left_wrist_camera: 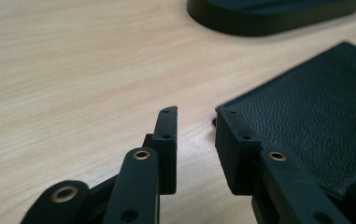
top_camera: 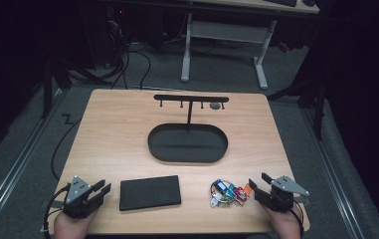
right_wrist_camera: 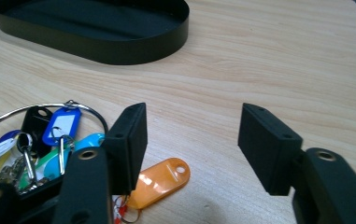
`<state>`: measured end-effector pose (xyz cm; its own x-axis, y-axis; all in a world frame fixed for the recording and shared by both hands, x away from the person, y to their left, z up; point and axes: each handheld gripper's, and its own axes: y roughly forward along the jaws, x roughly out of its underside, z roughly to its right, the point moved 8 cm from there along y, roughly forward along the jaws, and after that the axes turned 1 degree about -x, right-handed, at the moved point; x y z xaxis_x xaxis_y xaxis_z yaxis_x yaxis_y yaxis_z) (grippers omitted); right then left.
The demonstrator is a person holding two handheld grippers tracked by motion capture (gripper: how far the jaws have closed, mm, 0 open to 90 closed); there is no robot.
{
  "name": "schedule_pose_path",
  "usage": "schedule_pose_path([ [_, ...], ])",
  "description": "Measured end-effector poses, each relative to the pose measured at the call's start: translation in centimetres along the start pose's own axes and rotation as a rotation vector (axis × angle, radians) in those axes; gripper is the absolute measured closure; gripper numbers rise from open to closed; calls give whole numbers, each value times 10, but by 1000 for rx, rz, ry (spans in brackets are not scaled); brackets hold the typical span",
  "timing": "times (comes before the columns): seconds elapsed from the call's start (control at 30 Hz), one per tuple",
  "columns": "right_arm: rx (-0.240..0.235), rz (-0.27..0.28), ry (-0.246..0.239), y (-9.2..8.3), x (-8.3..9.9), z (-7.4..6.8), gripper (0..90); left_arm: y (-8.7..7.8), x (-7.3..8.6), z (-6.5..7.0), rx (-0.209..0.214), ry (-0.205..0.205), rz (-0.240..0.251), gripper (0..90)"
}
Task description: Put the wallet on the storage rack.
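A flat black textured case (top_camera: 149, 192) lies near the table's front edge, just right of my left gripper (top_camera: 103, 188). In the left gripper view, that gripper (left_wrist_camera: 196, 116) stands open over bare wood, with the case (left_wrist_camera: 316, 126) under and beyond its right jaw. A bunch of keys with coloured tags (top_camera: 228, 192) on a wire ring lies just left of my right gripper (top_camera: 258, 180). In the right gripper view, my right gripper (right_wrist_camera: 194, 116) is open with nothing between its jaws. The keys (right_wrist_camera: 40, 135) and an orange tag (right_wrist_camera: 159, 182) lie beside and under its left jaw.
A black oval tray (top_camera: 154, 149) sits mid-table, with a black T-shaped hook rack (top_camera: 191, 98) rising from its far side; a small grey item (top_camera: 216, 105) hangs near the rack's right end. The tray's wall (right_wrist_camera: 119, 51) shows ahead. A white-legged desk (top_camera: 224, 35) and cables lie beyond the table.
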<state>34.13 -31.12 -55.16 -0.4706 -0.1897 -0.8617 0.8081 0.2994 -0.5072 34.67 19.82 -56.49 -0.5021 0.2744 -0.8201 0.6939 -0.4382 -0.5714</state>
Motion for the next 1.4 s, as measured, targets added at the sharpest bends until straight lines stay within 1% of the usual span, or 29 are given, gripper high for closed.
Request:
schedule_pose_path([
  [0.03,0,0,0,0,0,0,458,0,0,0,0,0,0,702],
  [0.07,-28,-18,21,1,1,-4,483,1,1,0,-3,1,-2,702],
  [0.1,-28,-18,21,1,1,-4,483,1,1,0,-3,1,-2,702],
  [0.13,-32,-19,5,3,2,-6,497,1,0,1,-7,8,-5,709],
  [0.27,-40,-10,5,4,-1,-9,503,1,0,3,-5,23,-7,718],
  [0.33,-37,-2,-8,5,-4,-11,493,0,3,7,-5,46,-21,730],
  [0.43,-46,-3,-10,7,-4,-11,487,0,7,10,-12,75,-45,739],
  [0.5,-50,-6,-14,9,-4,-12,482,-1,9,11,-11,79,-52,752],
  [0.57,-53,-4,-14,10,-6,-13,480,-1,9,12,-13,78,-48,773],
  [0.6,-54,-1,-13,11,-7,-13,480,-3,10,15,-5,90,-54,792],
  [0.67,-58,6,-14,12,-9,-14,480,-3,14,19,14,97,-68,832],
  [0.7,-58,6,-14,12,-9,-14,480,-3,14,19,14,97,-68,848],
  [0.73,-63,5,-9,13,-10,-15,479,-3,16,21,18,103,-79,848],
  [0.77,-69,4,-8,15,-11,-16,478,-3,18,23,21,115,-87,864],
  [0.8,-77,2,-10,20,-13,-18,478,-4,21,28,32,129,-95,886],
  [0.83,-77,2,-10,20,-13,-18,478,-4,21,28,32,129,-95,890],
  [1.0,-92,11,-23,28,-20,-24,478,-8,28,44,55,172,-115,900],
  [1.03,-95,13,-24,30,-22,-26,478,-8,30,50,55,195,-121,900],
  [1.13,-103,13,-25,36,-25,-29,478,-10,31,61,77,216,-118,900],
  [1.2,-110,13,-24,39,-26,-30,478,-11,32,71,97,243,-120,900],
  [1.23,-111,11,-24,40,-26,-31,478,-12,33,79,116,261,-119,898],
  [1.3,-114,9,-28,42,-27,-32,478,-12,33,90,139,291,-121,882],
  [1.33,-115,10,-30,43,-28,-32,478,-12,33,98,151,315,-125,875],
  [1.37,-116,10,-33,43,-28,-32,478,-11,33,102,147,329,-134,848],
  [1.4,-116,10,-33,43,-28,-32,478,-9,32,102,120,333,-144,818],
])
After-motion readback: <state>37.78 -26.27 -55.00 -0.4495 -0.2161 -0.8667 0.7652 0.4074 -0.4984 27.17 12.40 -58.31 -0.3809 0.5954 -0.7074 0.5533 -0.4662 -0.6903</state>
